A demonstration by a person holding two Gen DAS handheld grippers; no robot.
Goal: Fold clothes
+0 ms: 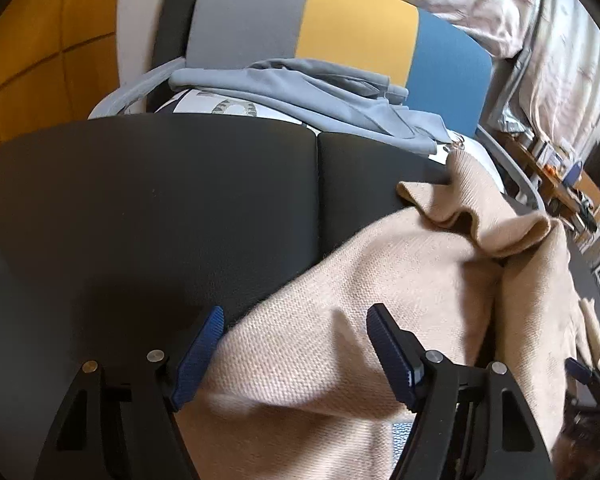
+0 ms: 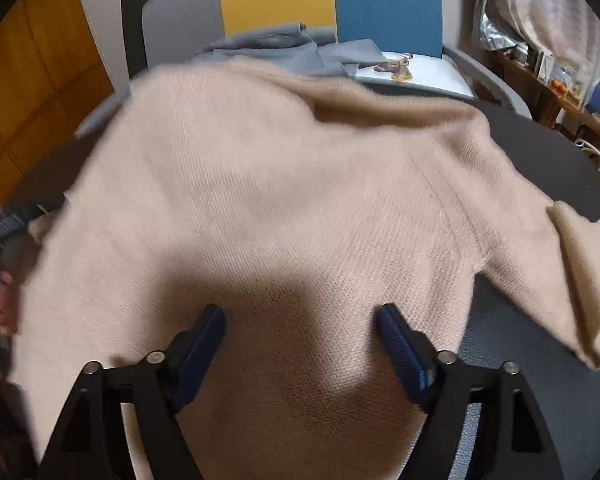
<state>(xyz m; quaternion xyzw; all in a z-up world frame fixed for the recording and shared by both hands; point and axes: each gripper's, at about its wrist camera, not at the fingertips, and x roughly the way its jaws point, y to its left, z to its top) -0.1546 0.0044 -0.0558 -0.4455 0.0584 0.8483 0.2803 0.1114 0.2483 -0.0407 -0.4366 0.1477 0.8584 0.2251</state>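
A beige knit sweater (image 2: 280, 180) lies spread over a black table (image 2: 560, 152), one sleeve (image 2: 580, 272) reaching out to the right. My right gripper (image 2: 300, 309) hovers open over the body of the sweater, with its blue pads wide apart and nothing pinched. In the left wrist view the sweater (image 1: 380, 280) is bunched into folds on the right half of the table (image 1: 140, 200). My left gripper (image 1: 295, 312) stands open at the sweater's left edge, its pads apart and not pressing the cloth. A hand with the left gripper (image 2: 4, 232) shows at the left border of the right wrist view.
Behind the table stands a chair (image 1: 356, 24) with a grey, yellow and blue back. A grey garment (image 1: 320, 88) lies crumpled on its seat. A cluttered wooden shelf (image 2: 560, 80) and pale curtains (image 1: 540, 20) are at the right. Wooden panels (image 1: 40, 60) are at the left.
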